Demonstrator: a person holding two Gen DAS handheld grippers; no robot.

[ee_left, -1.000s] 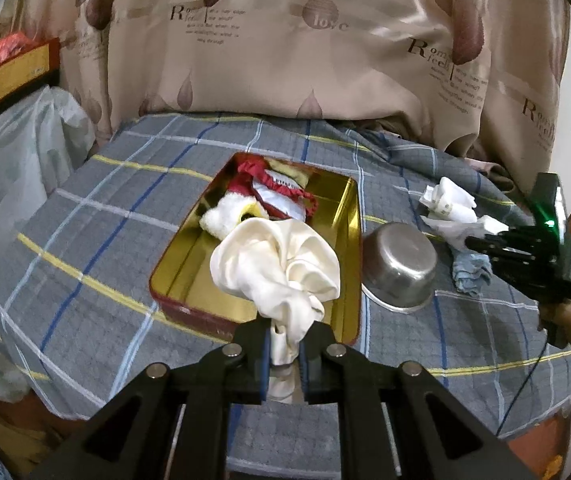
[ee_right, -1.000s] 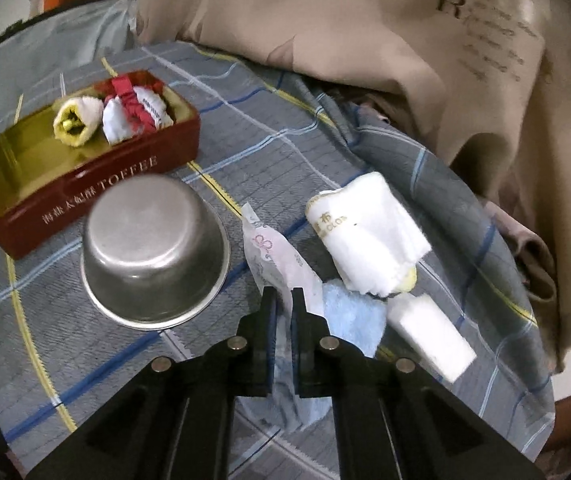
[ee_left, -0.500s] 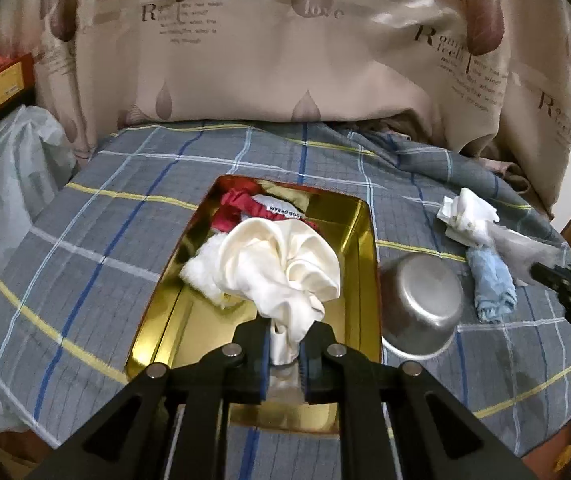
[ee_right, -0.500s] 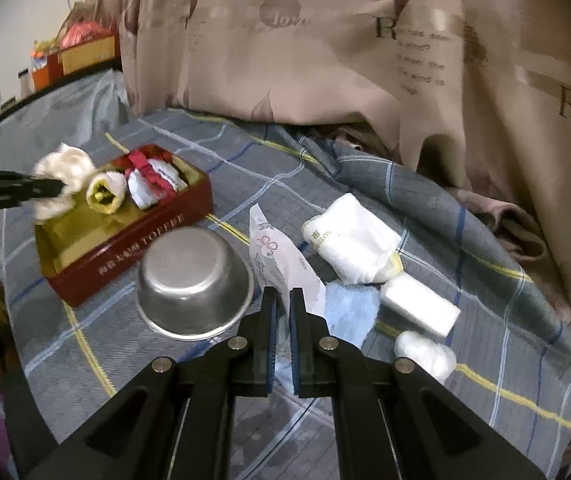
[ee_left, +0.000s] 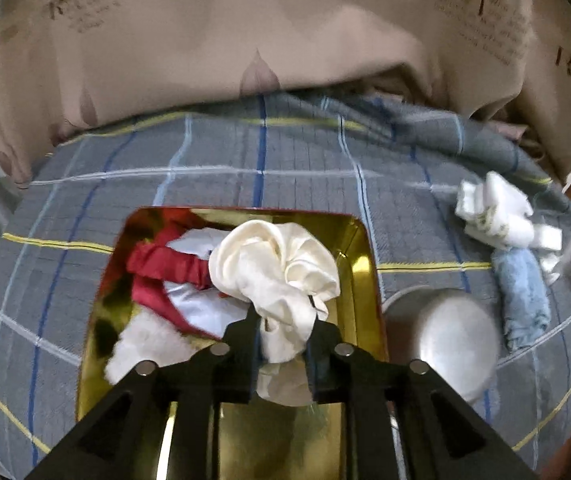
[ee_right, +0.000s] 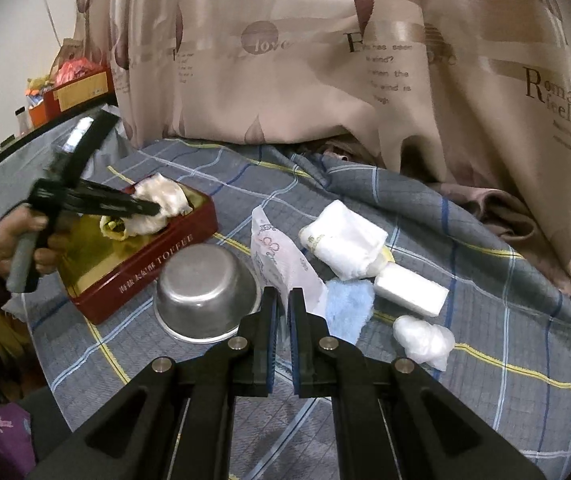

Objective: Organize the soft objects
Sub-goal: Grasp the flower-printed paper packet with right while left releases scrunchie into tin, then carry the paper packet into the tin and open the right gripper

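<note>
A cream satin cloth [ee_left: 277, 268] lies bunched over the red and gold toffee tin [ee_left: 369, 248]. Its tail is still between the fingers of my left gripper [ee_left: 283, 320], whose jaws are opening and have parted around it. The right wrist view shows the left gripper [ee_right: 153, 209] with its tips at that cloth inside the tin [ee_right: 157, 276]. A red and white cloth [ee_left: 165, 268] and a fluffy white piece [ee_left: 145, 348] also lie in the tin. My right gripper [ee_right: 283, 292] is shut on a thin white wrapper with pink print [ee_right: 281, 260], held above the table.
An upturned steel bowl [ee_right: 205, 288] sits right of the tin. Beyond it lie a folded white cloth [ee_right: 341, 240], a blue cloth [ee_right: 349, 308], a white block [ee_right: 409, 290] and a white wad [ee_right: 423, 340]. A beige curtain [ee_right: 325, 80] hangs behind the plaid-covered table [ee_right: 505, 340].
My left gripper moved forward and down over the tin with the cream cloth, and its jaws spread apart. The right gripper rose a little and rolled, still holding the wrapper.
</note>
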